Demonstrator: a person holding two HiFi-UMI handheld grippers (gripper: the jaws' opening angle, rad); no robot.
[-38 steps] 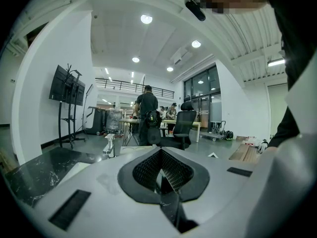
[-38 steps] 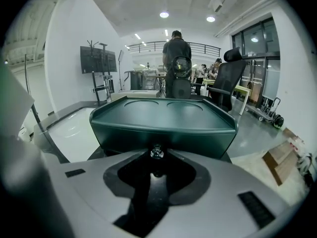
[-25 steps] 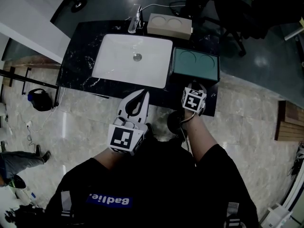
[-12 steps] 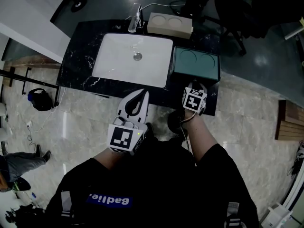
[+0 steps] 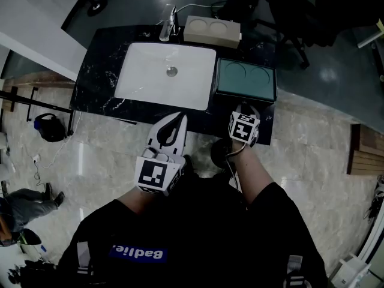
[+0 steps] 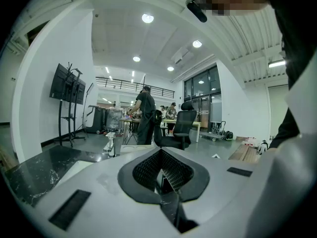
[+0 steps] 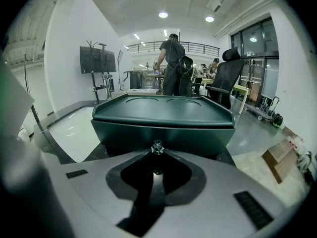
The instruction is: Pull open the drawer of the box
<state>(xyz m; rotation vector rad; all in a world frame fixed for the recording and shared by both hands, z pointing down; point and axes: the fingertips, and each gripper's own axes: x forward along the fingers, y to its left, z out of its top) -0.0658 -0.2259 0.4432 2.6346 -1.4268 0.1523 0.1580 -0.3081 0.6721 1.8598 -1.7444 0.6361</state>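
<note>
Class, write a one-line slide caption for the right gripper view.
Right gripper pinching the clear knob of the green box, drawer not yet open.

Dark green box (image 5: 246, 80), drawer (image 7: 163, 134) shut, clear knob (image 7: 157, 146)

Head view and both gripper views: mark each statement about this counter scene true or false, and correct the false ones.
1. The green box sits to the right of the white sink on the black counter. True.
2. The green box's drawer is pulled fully out. False: its front is flush, so the drawer is closed.
3. The left gripper grips the faucet. False: its jaws are together on nothing, at the counter's near edge.
4. The right gripper has its jaw tips closed on the small clear knob on the green box's front. True.
5. A beige box stands beside the faucet. True.
</note>
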